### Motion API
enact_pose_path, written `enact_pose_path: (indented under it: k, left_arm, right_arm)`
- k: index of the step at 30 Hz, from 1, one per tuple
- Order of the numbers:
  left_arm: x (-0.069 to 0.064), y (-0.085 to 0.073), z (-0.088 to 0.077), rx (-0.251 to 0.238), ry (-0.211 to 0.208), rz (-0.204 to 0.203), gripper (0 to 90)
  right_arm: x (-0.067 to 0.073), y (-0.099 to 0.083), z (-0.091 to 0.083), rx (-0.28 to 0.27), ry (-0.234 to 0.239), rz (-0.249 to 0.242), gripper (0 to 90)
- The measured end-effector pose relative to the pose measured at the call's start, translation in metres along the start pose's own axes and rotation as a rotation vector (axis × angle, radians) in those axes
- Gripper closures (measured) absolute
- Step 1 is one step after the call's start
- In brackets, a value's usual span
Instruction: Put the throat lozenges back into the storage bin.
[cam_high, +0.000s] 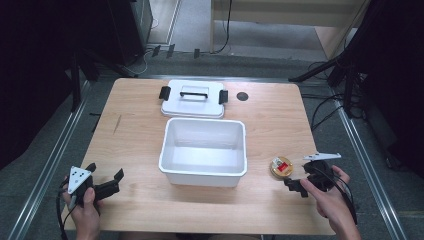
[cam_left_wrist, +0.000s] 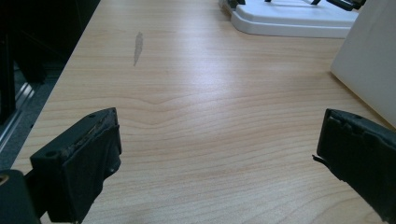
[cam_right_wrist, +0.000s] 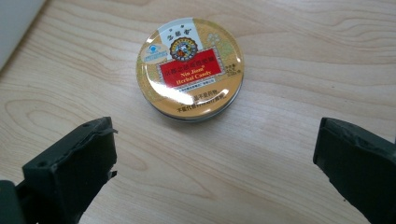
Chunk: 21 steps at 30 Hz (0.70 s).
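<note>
Open hand-held gripper (cam_right_wrist: 215, 154) before candy tin (cam_right_wrist: 189, 67)

White lid (cam_left_wrist: 294, 21) cut off above

Table (cam_high: 140, 150): open bin (cam_high: 204, 172) at centre. Lid (cam_high: 193, 99) lies flat on the table just behind the bin, at the far side. Round tin (cam_high: 281, 167) lies right of the bin, near it, not touching. Left gripper (cam_high: 106, 184) near-left corner; right gripper (cam_high: 296, 186) near-right, just before the tin.
</note>
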<state>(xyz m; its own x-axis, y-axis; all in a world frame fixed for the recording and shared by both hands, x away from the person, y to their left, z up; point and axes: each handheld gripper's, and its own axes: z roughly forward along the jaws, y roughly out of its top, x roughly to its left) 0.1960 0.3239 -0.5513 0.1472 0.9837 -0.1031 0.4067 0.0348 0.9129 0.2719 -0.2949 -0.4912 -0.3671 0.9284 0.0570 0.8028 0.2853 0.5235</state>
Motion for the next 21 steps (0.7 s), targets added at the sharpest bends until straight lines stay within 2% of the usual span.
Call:
enact_pose_path:
  k: [2,6,10,12,17,21]
  left_arm:
    - [0.0,0.0,0.0,-0.001,-0.001,0.0,0.1]
    - [0.001,0.0,0.0,0.0,-0.005,-0.001,0.1]
    - [0.001,0.0,0.0,0.0,-0.005,-0.001,0.2]
    - [0.0,0.0,0.0,0.002,-0.004,0.002,0.1]
    - [0.001,0.0,0.0,0.001,-0.004,0.001,0.1]
    - [0.001,0.0,0.0,0.0,-0.006,-0.002,0.1]
  right_arm:
    - [0.002,0.008,0.004,0.049,-0.01,-0.013,0.0]
    - [0.006,0.023,0.014,0.157,-0.01,0.011,0.0]
    - [0.008,0.033,0.02,0.208,-0.016,0.009,0.0]
    - [0.009,0.044,0.027,0.273,-0.017,0.018,0.0]
    - [0.014,0.057,0.04,0.343,-0.043,0.019,0.0]
    - [0.019,0.064,0.051,0.377,-0.06,0.024,1.3]
